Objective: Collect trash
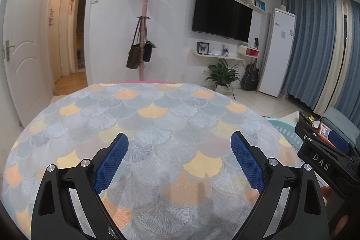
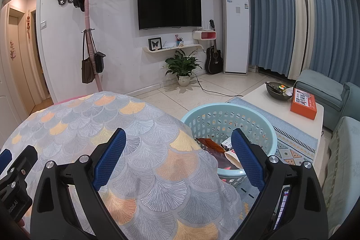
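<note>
1. Where the fan-patterned tablecloth (image 1: 157, 127) lies bare, the left gripper (image 1: 178, 159) hovers with its blue pads spread wide, grasping nothing
2. The right gripper (image 2: 177, 156) is likewise released and empty, over the table's right edge
3. Beside that edge stands a light blue basket (image 2: 254, 114), holding trash: a brown wrapper (image 2: 211, 145) and a small carton (image 2: 227, 143)

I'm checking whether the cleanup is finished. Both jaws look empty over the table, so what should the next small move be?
Probably draw both grippers back and stop. The left gripper and right gripper are open and hold nothing, the patterned tablecloth shows no litter, and wrappers already lie in the blue basket.
</note>
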A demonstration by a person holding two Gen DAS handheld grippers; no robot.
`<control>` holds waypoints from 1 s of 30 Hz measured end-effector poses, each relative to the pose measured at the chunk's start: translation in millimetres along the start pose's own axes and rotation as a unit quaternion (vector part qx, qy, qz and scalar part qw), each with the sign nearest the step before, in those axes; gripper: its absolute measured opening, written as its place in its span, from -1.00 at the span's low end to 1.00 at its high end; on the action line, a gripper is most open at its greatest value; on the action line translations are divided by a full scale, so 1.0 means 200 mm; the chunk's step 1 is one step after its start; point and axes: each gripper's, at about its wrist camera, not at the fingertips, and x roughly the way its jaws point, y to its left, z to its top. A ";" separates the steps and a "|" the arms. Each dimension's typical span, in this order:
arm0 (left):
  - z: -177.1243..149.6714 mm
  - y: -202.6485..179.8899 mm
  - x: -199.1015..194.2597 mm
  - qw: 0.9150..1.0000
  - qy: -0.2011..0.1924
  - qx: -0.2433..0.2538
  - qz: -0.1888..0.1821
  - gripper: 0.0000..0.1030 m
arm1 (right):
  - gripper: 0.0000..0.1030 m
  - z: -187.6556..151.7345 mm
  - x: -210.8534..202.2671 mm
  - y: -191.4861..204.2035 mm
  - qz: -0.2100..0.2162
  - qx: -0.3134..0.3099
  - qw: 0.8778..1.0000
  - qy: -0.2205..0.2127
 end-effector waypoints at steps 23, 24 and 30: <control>0.01 -0.02 -0.03 0.999 -0.026 0.020 0.016 0.85 | 0.75 -0.01 0.01 -0.01 -0.001 0.001 1.000 0.002; 0.01 -0.02 -0.03 0.999 -0.026 0.020 0.016 0.85 | 0.75 -0.01 0.01 -0.01 -0.001 0.001 1.000 0.002; 0.01 -0.02 -0.03 0.999 -0.025 0.021 0.021 0.85 | 0.75 -0.01 0.01 -0.01 0.000 0.001 1.000 0.002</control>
